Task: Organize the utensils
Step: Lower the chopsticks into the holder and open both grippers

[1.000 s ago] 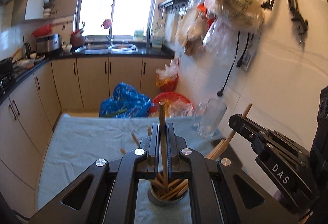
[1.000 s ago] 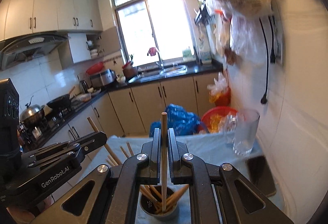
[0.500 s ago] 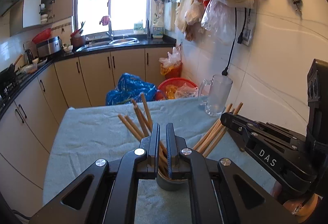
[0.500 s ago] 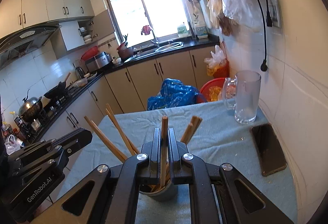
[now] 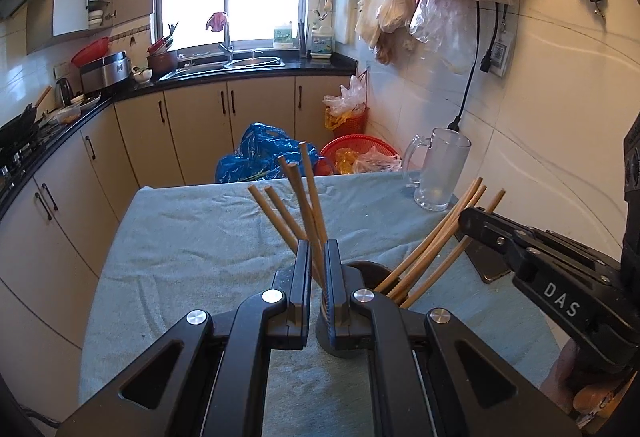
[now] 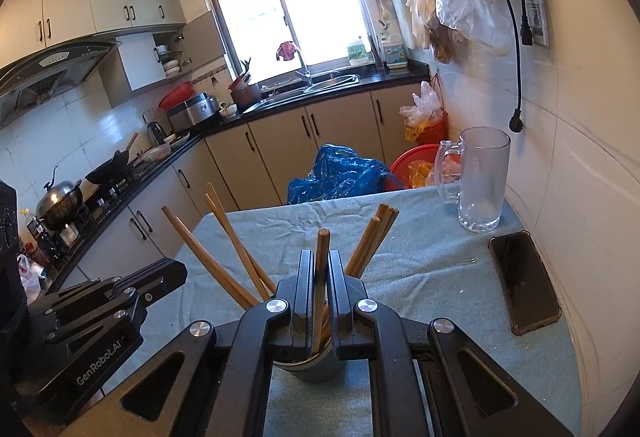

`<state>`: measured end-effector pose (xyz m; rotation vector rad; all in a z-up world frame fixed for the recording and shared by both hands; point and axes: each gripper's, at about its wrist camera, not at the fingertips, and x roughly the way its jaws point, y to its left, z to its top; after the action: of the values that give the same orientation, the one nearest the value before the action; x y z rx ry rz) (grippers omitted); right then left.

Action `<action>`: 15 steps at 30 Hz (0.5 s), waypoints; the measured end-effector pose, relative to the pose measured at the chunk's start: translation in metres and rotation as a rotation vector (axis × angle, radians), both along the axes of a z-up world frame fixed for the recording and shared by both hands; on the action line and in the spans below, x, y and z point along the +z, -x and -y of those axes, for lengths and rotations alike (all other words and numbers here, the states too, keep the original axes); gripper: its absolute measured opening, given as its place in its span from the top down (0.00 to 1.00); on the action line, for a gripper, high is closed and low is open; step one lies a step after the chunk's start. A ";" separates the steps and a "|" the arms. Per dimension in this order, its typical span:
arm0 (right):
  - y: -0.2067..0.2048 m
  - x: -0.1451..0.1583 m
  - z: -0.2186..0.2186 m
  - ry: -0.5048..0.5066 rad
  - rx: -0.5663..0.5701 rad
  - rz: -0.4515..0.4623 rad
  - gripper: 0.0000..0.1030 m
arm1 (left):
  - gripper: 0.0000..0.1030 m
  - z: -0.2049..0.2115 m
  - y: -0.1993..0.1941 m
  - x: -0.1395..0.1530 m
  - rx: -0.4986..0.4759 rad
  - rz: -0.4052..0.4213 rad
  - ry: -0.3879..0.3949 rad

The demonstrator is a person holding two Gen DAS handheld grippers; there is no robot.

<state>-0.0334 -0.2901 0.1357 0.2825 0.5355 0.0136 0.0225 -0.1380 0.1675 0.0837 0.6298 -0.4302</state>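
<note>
1. On the cloth-covered bench (image 6: 420, 277), the left tool (image 5: 316, 269) is clamped on one chopstick (image 5: 310, 197) standing in the holder cup (image 6: 320, 367).
2. Beside it, the right tool (image 6: 320, 277) is clamped on another chopstick (image 6: 321, 269) over that cup.
3. Further right stand a glass mug (image 6: 480, 181) and a phone (image 6: 522, 281).

A glass mug (image 6: 482, 183) stands at the desk's far corner; a phone (image 6: 524, 277) lies near it. A blue bag (image 6: 340, 173) sits on the floor beyond.
</note>
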 end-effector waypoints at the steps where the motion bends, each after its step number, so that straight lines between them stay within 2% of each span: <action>1: 0.000 0.000 0.000 -0.001 0.000 0.000 0.93 | 0.95 -0.002 -0.001 0.000 0.002 -0.002 0.002; 11: 0.001 -0.002 0.000 0.004 -0.006 -0.001 0.92 | 0.93 -0.008 -0.001 -0.007 0.000 -0.019 0.011; 13: 0.002 -0.002 0.000 0.009 -0.011 -0.001 0.92 | 0.89 -0.008 0.002 -0.008 -0.003 -0.024 0.010; 15: 0.003 -0.002 0.001 0.019 -0.018 -0.002 0.92 | 0.75 -0.008 0.005 -0.008 -0.001 -0.023 0.011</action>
<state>-0.0363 -0.2908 0.1339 0.2689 0.5346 -0.0096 0.0179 -0.1298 0.1593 0.0692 0.6502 -0.4364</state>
